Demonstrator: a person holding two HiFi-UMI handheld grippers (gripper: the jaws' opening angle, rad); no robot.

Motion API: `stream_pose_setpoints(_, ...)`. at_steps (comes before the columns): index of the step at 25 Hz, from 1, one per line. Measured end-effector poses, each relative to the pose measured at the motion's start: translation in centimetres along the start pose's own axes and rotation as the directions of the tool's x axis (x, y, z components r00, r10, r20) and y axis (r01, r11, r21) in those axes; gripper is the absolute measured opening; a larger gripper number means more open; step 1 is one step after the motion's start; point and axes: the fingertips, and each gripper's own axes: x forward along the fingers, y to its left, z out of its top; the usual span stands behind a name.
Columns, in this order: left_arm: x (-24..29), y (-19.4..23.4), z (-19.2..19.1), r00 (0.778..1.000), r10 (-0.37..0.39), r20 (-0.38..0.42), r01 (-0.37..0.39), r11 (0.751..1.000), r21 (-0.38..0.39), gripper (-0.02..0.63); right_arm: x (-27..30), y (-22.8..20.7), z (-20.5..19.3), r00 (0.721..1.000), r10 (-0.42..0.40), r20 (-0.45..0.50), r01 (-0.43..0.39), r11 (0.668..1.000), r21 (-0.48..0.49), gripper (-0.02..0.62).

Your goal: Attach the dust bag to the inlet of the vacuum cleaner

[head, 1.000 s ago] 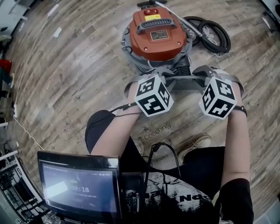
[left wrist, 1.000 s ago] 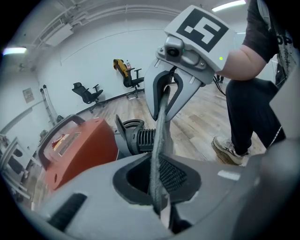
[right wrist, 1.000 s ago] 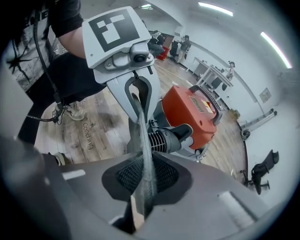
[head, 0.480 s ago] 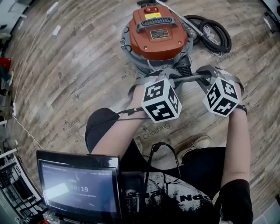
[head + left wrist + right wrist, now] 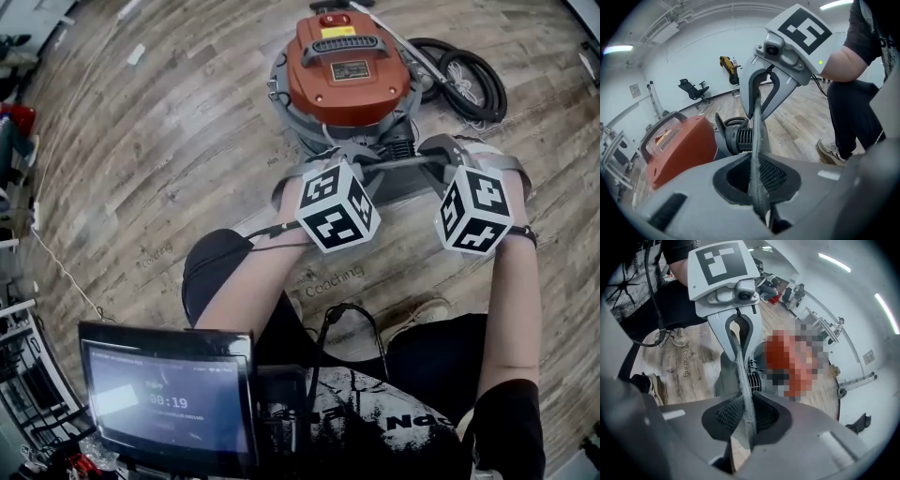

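Observation:
The vacuum cleaner (image 5: 349, 70) has an orange lid and a grey drum and stands on the wood floor. Its black ribbed inlet (image 5: 398, 148) faces me, and it also shows as the inlet (image 5: 740, 136) and the inlet (image 5: 757, 378) in the gripper views. The grey dust bag (image 5: 401, 167) is stretched as a taut band just in front of the inlet. My left gripper (image 5: 349, 161) is shut on the bag's left end; the fabric (image 5: 756, 154) runs from its jaws. My right gripper (image 5: 439, 157) is shut on the other end, with the fabric (image 5: 744, 399) pinched.
A coiled black hose (image 5: 464, 75) and a metal wand (image 5: 412, 47) lie to the right of the vacuum. A screen (image 5: 169, 394) hangs at my chest, lower left. My shoe (image 5: 422, 314) is below the grippers. A black office chair (image 5: 696, 89) stands far off.
Both grippers keep their hold on the bag and stay in front of the inlet. The left marker cube swung right, then back. The right gripper rolled slightly.

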Motion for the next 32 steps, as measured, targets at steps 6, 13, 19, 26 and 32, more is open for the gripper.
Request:
stream_pose_setpoints(6,-0.1,0.3,1.3,1.000,0.011,-0.019,-0.011,1.000,0.008,0.025,0.9,-0.1,-1.3,0.998,0.025,0.064,-0.029,0.997,0.070,0.055)
stream_pose_setpoints(13,-0.1,0.5,3.7,1.000,0.014,0.003,-0.014,1.000,0.011,0.028,2.1,-0.2,-2.7,0.993,0.065,0.100,-0.072,0.995,0.074,0.052)
stream_pose_setpoints(19,-0.1,1.1,1.2,0.999,0.033,-0.015,-0.033,0.998,-0.054,0.026,0.6,-1.3,-0.5,0.993,0.031,0.115,-0.029,0.999,-0.017,0.052)
stream_pose_setpoints(26,-0.1,1.2,0.8,0.999,0.040,-0.036,-0.041,0.998,-0.042,0.026,0.7,-1.0,-0.4,0.994,0.011,0.113,-0.011,1.000,-0.001,0.054)
stream_pose_setpoints(32,-0.5,1.3,3.4,0.999,0.047,0.024,-0.046,0.998,-0.035,0.026,1.9,-0.9,-2.1,0.993,0.028,0.118,-0.037,0.997,0.070,0.054)
